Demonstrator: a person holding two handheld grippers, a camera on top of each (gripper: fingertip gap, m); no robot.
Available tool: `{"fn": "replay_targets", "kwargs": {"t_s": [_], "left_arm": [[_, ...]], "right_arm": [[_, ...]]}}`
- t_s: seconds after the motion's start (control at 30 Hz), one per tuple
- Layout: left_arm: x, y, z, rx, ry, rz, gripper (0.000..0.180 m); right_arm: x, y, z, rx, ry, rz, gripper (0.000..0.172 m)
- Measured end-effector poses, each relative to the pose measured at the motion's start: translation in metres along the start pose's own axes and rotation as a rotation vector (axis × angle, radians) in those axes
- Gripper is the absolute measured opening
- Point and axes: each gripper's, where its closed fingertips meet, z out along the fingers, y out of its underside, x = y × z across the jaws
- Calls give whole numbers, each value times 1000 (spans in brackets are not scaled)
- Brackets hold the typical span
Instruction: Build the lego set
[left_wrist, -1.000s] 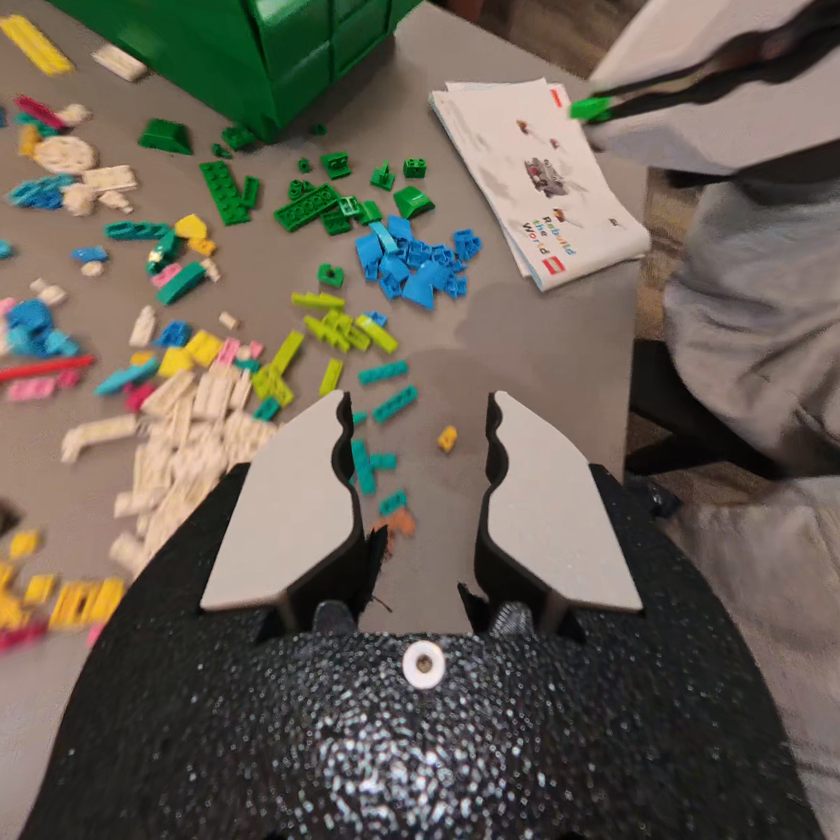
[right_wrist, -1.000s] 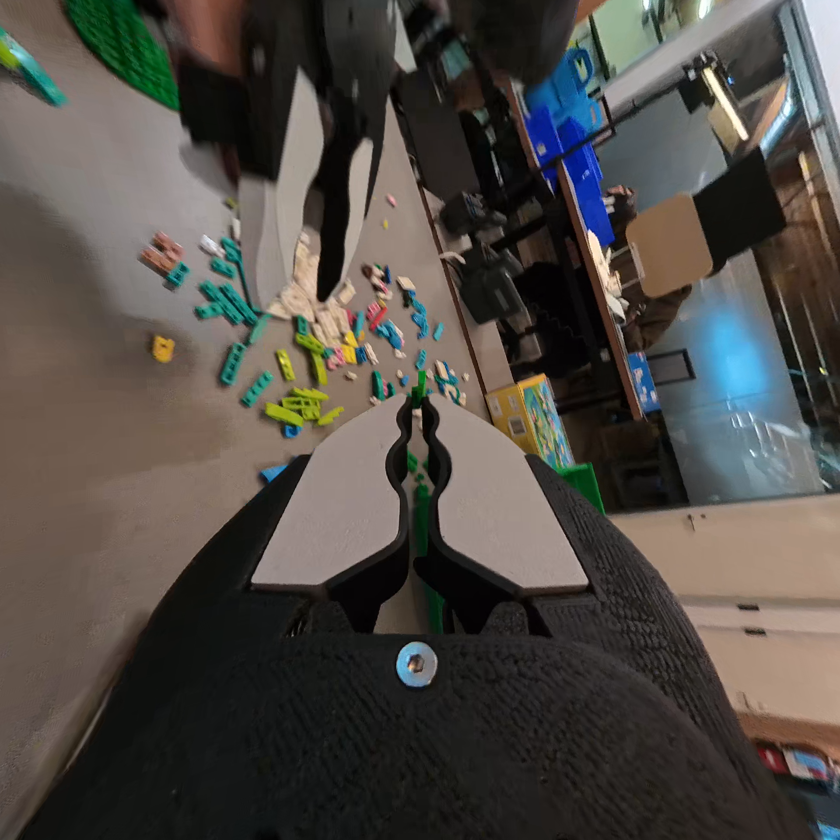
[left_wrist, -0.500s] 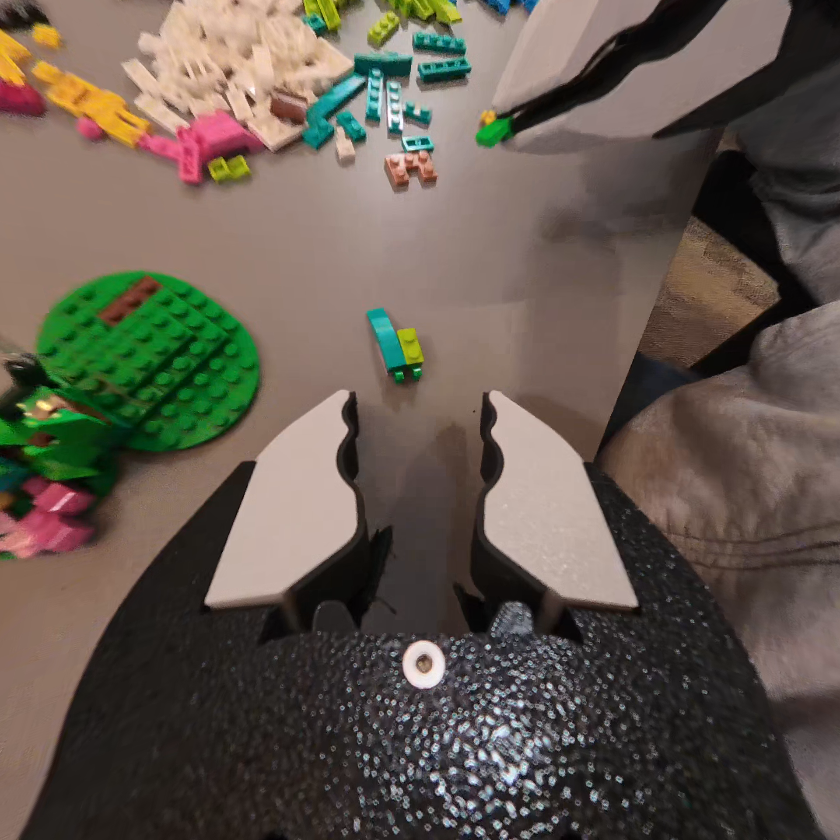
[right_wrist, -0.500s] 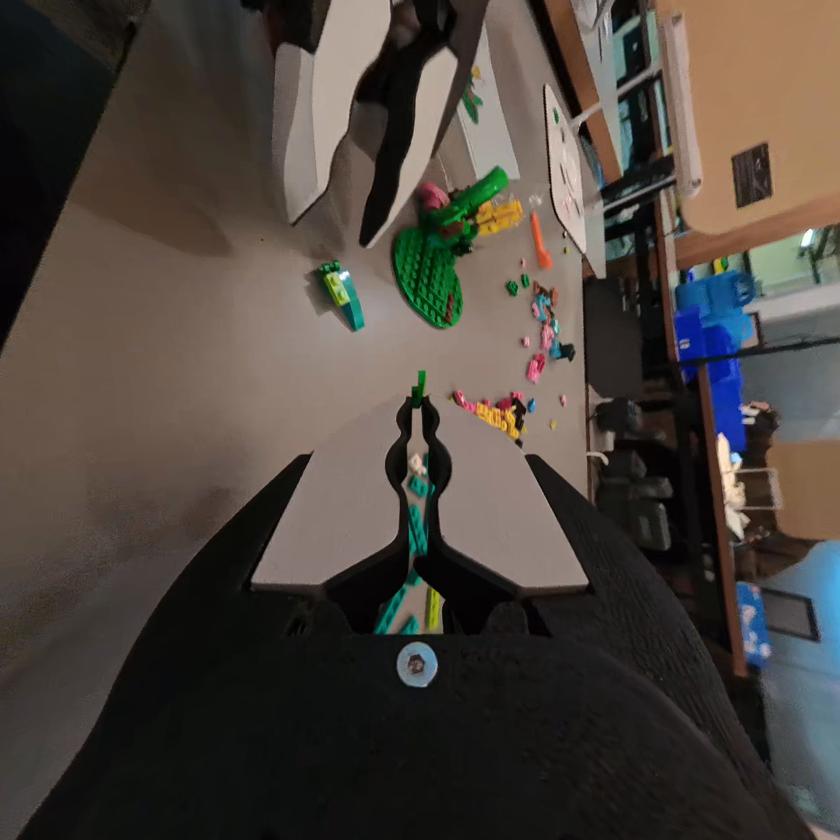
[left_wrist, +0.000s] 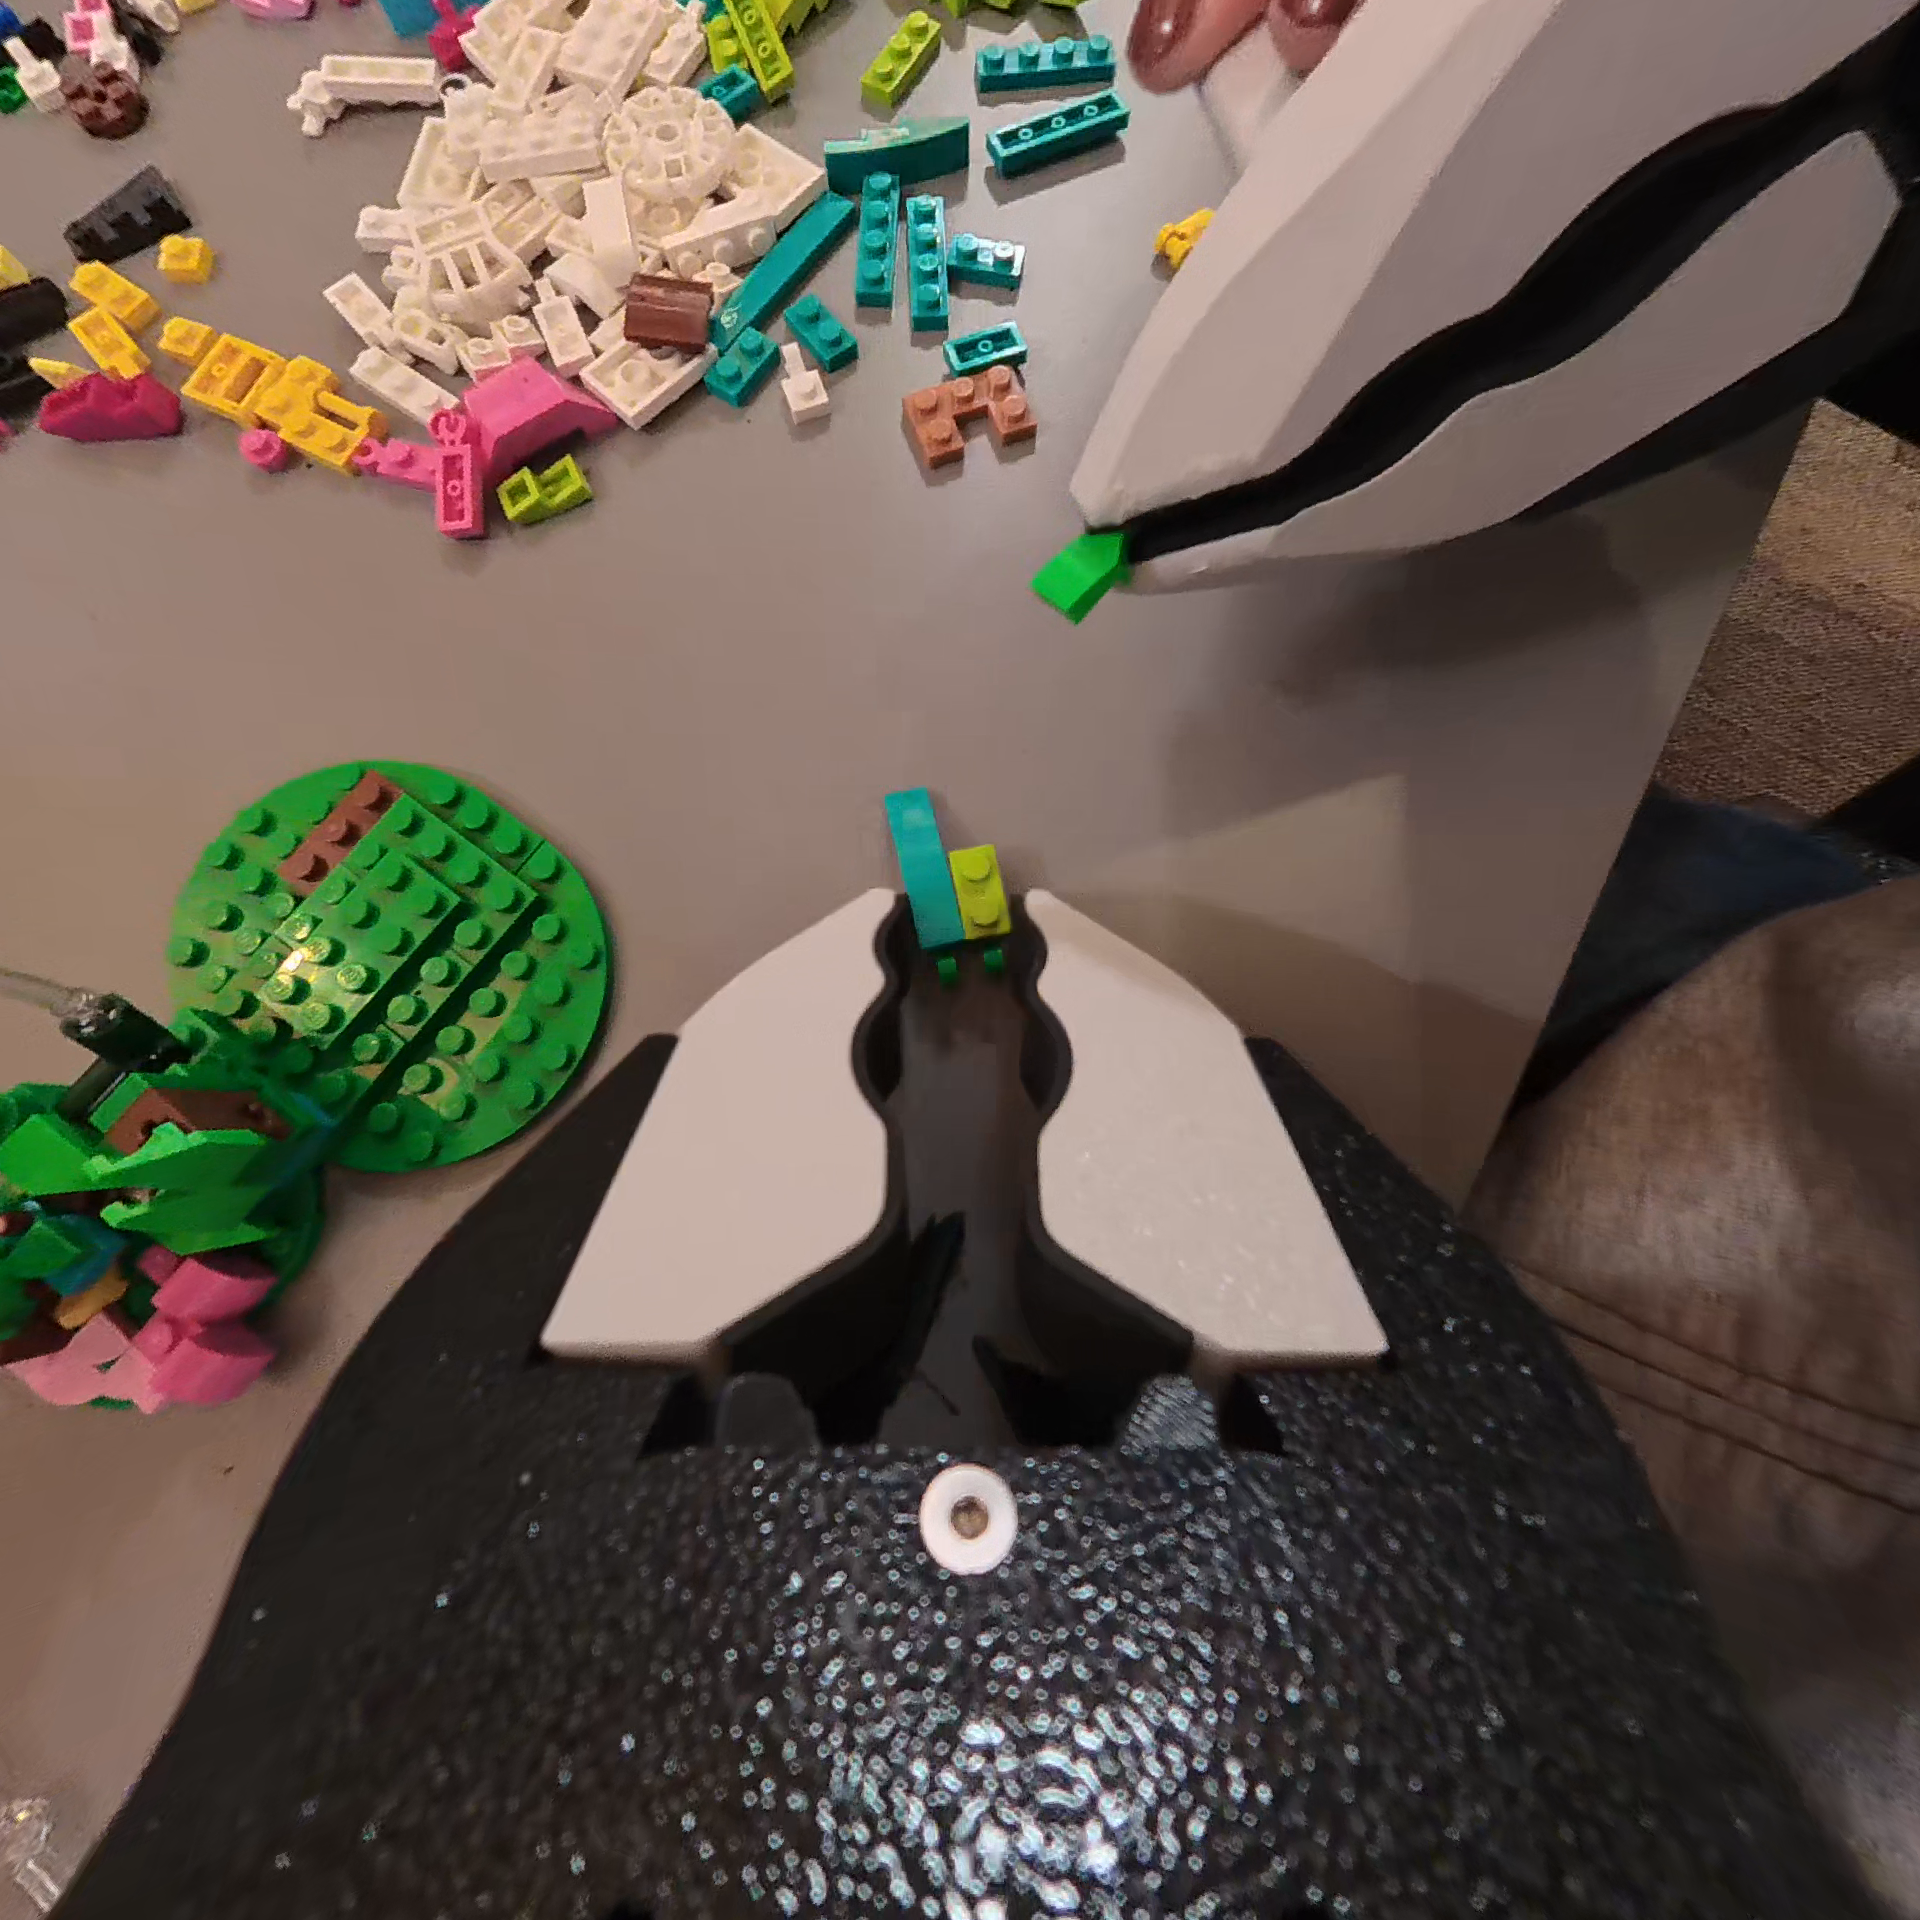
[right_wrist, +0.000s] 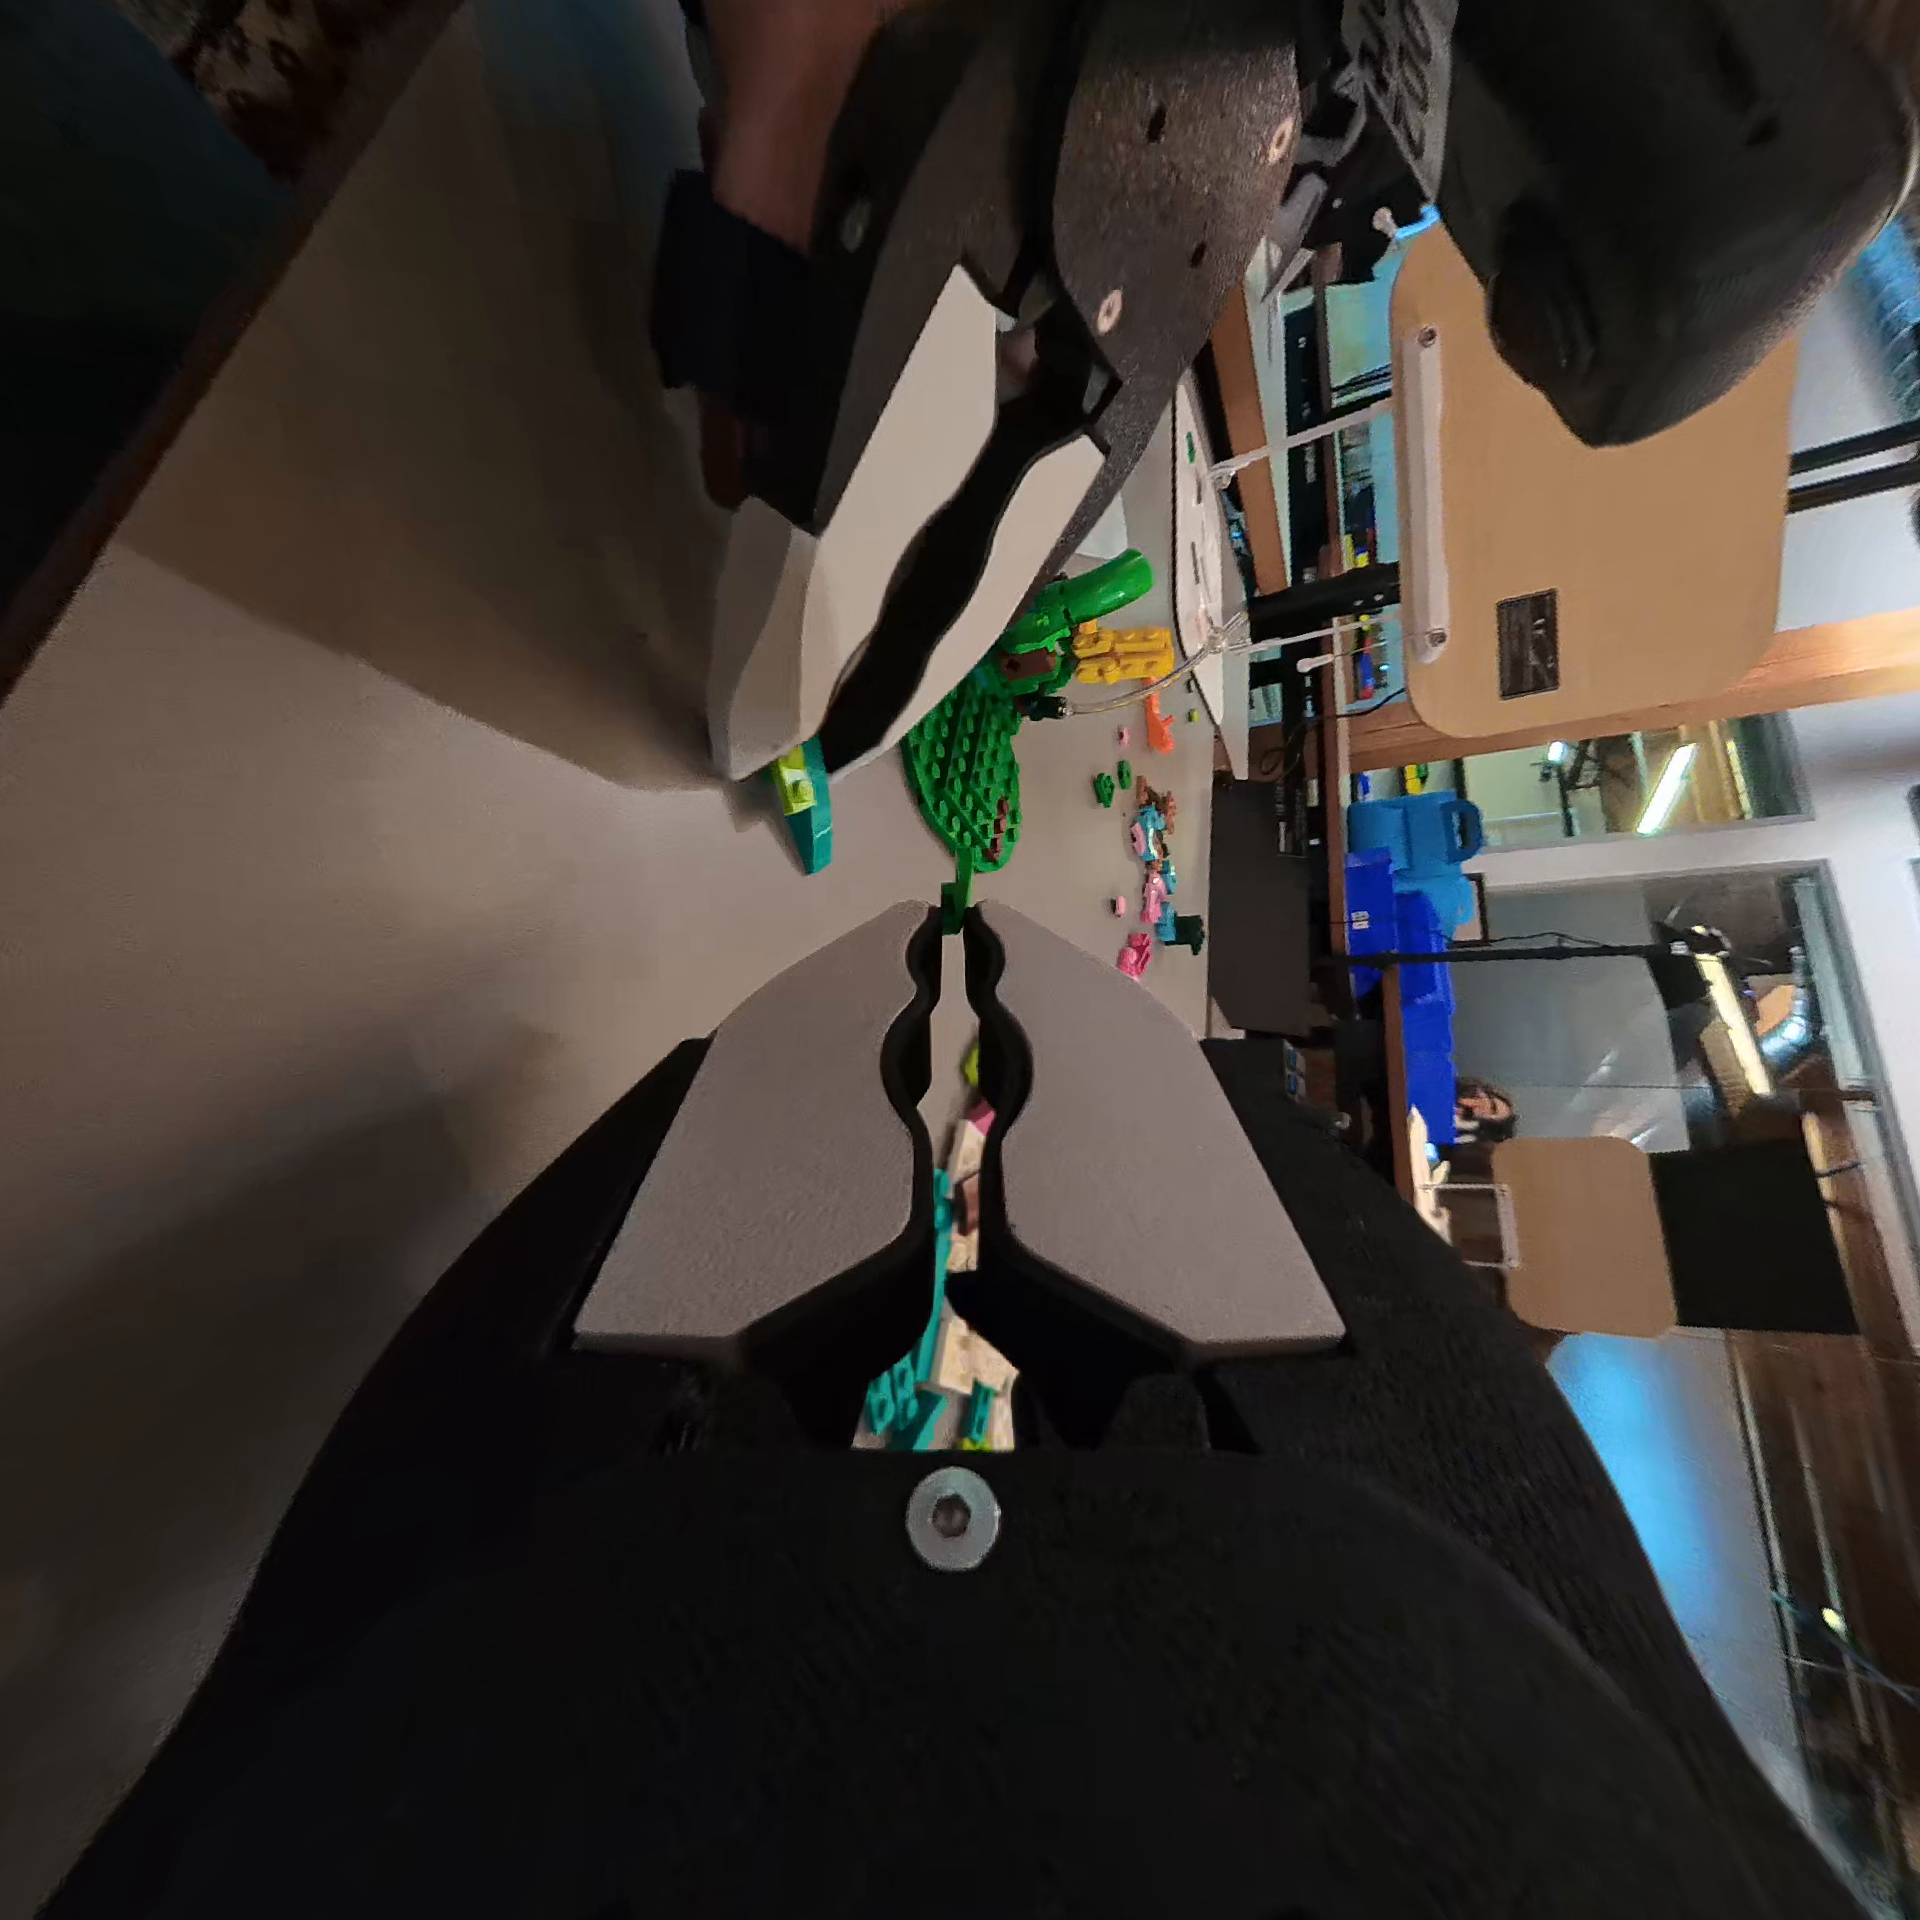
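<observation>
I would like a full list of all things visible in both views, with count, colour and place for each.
Small brick assembly: one, teal and lime on green, on the table between the left gripper's fingertips.
Round studded plate: one, green with a brown piece, left of it.
Leafy model: one, green and pink, at the plate's near-left edge.
Loose bricks: many, white, teal, yellow, pink, lime, far side.
Table: one, grey.
Green brick: one, in the right gripper's tips.
Left gripper: open around the assembly.
Right gripper: shut on the green brick.
</observation>
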Motion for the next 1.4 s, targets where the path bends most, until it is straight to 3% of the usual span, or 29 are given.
{"fn": "replay_targets", "kwargs": {"t_s": [0.03, 0.23, 0.47, 0.7, 0.87, 1.1, 1.4], "left_arm": [[0, 0, 0, 3, 6, 8, 18], [3, 5, -7, -8, 57, 74, 17], [6, 4, -35, 53, 257, 36, 17], [-20, 11, -44, 119, 187, -29, 17], [-27, 18, -37, 112, 174, -55, 17], [-21, 22, -34, 91, 191, -20, 17], [-23, 21, -36, 105, 181, -22, 17]], "right_arm": [[1, -1, 0, 2, 9, -13, 2], [8, -1, 6, 34, 35, -74, 2], [30, -18, 29, 117, 119, -162, 2], [41, -32, 43, 160, 262, -247, 2], [33, -35, 39, 215, 231, -98, 2], [32, -26, 41, 198, 212, -29, 2], [25, -23, 46, 168, 182, -54, 2]]}}
